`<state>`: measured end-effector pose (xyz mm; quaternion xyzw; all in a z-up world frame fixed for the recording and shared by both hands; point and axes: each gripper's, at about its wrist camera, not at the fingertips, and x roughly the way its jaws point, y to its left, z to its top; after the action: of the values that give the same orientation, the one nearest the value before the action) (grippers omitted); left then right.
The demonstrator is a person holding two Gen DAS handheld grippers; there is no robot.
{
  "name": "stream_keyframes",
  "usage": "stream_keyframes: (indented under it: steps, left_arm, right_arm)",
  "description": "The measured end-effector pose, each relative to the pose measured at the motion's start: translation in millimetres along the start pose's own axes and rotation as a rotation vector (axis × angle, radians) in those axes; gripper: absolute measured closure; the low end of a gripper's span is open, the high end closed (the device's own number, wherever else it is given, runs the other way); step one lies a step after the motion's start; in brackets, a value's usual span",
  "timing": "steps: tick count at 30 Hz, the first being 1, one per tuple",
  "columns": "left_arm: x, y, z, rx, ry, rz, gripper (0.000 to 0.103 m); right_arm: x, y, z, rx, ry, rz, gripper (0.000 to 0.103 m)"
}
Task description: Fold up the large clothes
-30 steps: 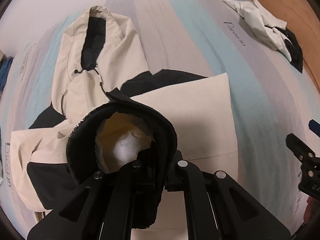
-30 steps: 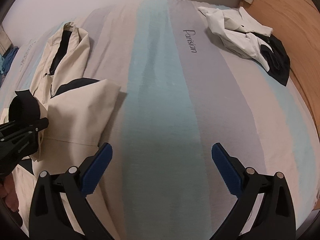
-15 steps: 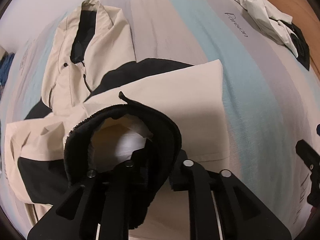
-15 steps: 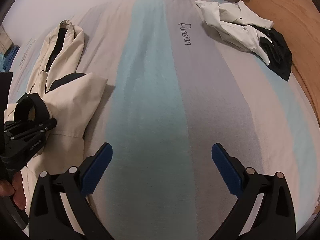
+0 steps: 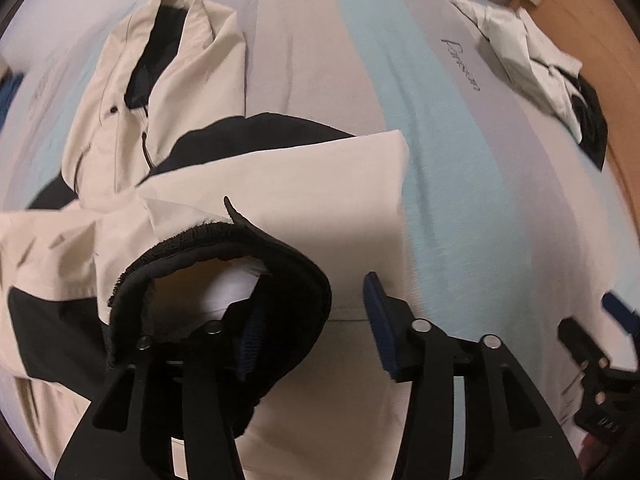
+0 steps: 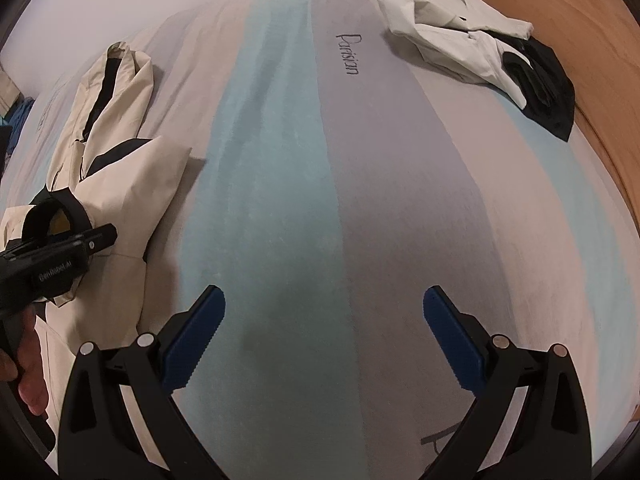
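Apparently jacket (image 5: 192, 92) lies collar-away; left gripper (image 5: 312, 320) open beside cuff (image 5: 224, 264); right gripper (image 6: 324, 332) wide.

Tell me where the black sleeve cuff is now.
In the left wrist view the cuff sits low and left of centre, draped over the left finger of the open left gripper, above the jacket.

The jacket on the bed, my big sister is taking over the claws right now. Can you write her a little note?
Left claw: open, with the jacket's black sleeve cuff draped over its left finger, not pinched.
Right claw: open, holding nothing, over the bare striped bedsheet.
Beige and black jacket: on the left part of the bed, one side and the sleeve folded across the body, hood end flat farther away.
White and black garment: crumpled at the far right edge, untouched.
Left to do: probably lay the cuff flat, finish folding the jacket, then the other garment.
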<state>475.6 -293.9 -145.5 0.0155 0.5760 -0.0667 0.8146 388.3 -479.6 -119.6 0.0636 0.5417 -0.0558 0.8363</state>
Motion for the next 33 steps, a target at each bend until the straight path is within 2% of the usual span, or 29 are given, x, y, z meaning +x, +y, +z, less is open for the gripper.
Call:
stream_keyframes:
  steps: [4,9,12,16,19,23,27,31,33]
  left_arm:
    - [-3.0,-2.4,0.9,-0.03,0.004,-0.059,0.036]
    - [-4.2,-12.8,0.5,-0.033,0.013,-0.103,0.027]
    - [-7.0,-21.5,-1.1,-0.025,0.016,-0.122,0.025]
    - [-11.3,-33.9,-1.2,-0.013,0.013,-0.13,0.017]
    - [-16.9,-41.0,1.2,-0.004,0.01,-0.115,0.01]
    - [-28.3,-48.2,5.4,0.032,-0.011,-0.066,0.007]
    - [-44.3,-52.8,9.1,0.056,-0.02,-0.1,0.007]
    - [-74.5,-68.6,12.7,0.151,-0.101,-0.045,0.006]
    - [-85.7,-69.6,16.2,0.167,-0.13,-0.018,0.006]
  right_arm:
    - [0.0,-4.2,-1.9,0.006,0.004,0.003,0.007]
    - [-0.4,-12.0,-4.0,0.02,0.008,0.003,0.007]
    - [-1.6,-17.0,-4.0,0.02,0.005,-0.002,0.007]
    - [-3.2,-26.6,-4.6,0.03,0.004,-0.01,0.007]
    - [-5.9,-33.1,-5.3,0.032,0.001,-0.019,0.007]
    - [-11.4,-37.2,-6.5,0.032,-0.006,-0.026,0.007]
    - [-18.8,-38.2,-6.9,0.033,-0.019,-0.027,0.007]
    - [-23.9,-36.5,-6.2,0.033,-0.024,-0.024,0.007]
    - [-28.4,-32.4,-4.9,0.026,-0.031,-0.018,0.007]
